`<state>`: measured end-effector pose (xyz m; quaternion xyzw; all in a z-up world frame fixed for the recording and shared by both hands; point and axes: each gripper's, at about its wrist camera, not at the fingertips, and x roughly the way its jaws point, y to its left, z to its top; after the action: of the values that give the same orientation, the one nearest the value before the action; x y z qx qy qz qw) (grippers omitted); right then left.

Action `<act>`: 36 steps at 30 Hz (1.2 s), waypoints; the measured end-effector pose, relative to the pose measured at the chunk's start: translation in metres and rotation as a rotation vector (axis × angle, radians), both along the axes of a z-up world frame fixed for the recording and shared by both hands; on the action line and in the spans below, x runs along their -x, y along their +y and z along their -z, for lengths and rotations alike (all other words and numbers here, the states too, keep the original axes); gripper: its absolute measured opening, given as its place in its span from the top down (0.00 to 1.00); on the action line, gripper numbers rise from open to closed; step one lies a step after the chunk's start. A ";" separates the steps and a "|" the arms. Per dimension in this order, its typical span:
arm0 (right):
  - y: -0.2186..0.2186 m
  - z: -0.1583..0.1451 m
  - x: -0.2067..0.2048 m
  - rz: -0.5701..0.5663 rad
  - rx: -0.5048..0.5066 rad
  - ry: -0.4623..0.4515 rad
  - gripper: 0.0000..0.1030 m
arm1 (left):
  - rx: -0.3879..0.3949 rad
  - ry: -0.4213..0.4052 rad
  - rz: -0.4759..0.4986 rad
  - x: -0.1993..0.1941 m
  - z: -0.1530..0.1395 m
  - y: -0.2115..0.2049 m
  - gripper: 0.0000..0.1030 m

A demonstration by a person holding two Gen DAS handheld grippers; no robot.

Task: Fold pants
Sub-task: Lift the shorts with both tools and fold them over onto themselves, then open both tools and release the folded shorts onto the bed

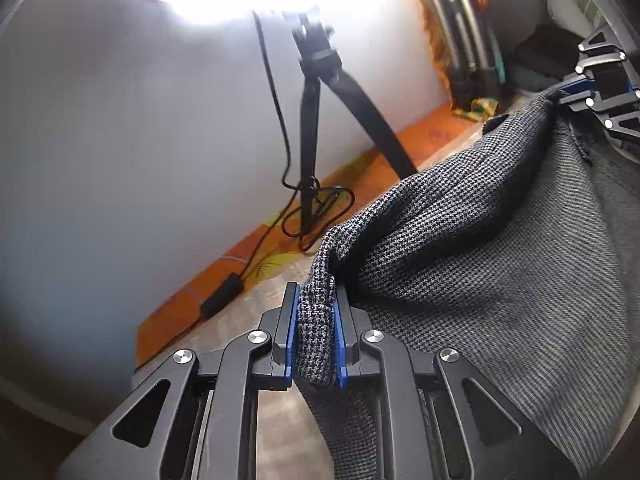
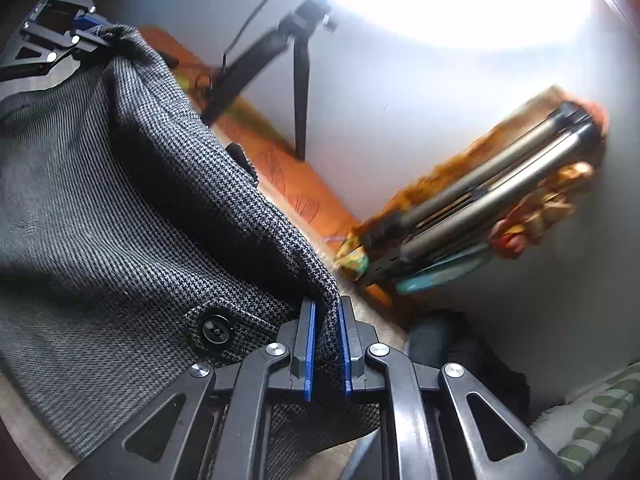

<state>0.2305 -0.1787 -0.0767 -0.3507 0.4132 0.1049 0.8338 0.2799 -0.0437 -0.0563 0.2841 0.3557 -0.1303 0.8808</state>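
The pants (image 1: 500,264) are grey houndstooth cloth, held up off the surface and stretched between both grippers. My left gripper (image 1: 316,300) is shut on a bunched corner of the waistband. My right gripper (image 2: 326,316) is shut on the other end of the waistband, beside a black button (image 2: 216,330). The right gripper also shows in the left wrist view (image 1: 576,88) at the upper right, pinching the cloth. The left gripper shows in the right wrist view (image 2: 86,30) at the upper left. The cloth (image 2: 100,200) sags between them.
A black tripod (image 1: 316,120) with a trailing cable and a power brick (image 1: 222,296) stands on an orange patterned mat (image 1: 256,256) against a white wall. Folded metal poles (image 2: 492,208) lean at the wall. A beige surface (image 1: 280,420) lies below.
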 end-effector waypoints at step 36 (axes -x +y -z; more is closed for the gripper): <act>-0.118 0.024 0.143 0.687 -0.941 0.141 0.13 | 0.498 0.234 -0.363 0.123 -0.010 0.112 0.39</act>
<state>0.0871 -0.2968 -0.1006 0.2190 0.4666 0.0236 0.8566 0.1572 0.0681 -0.0461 -0.0250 0.4563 -0.0858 0.8853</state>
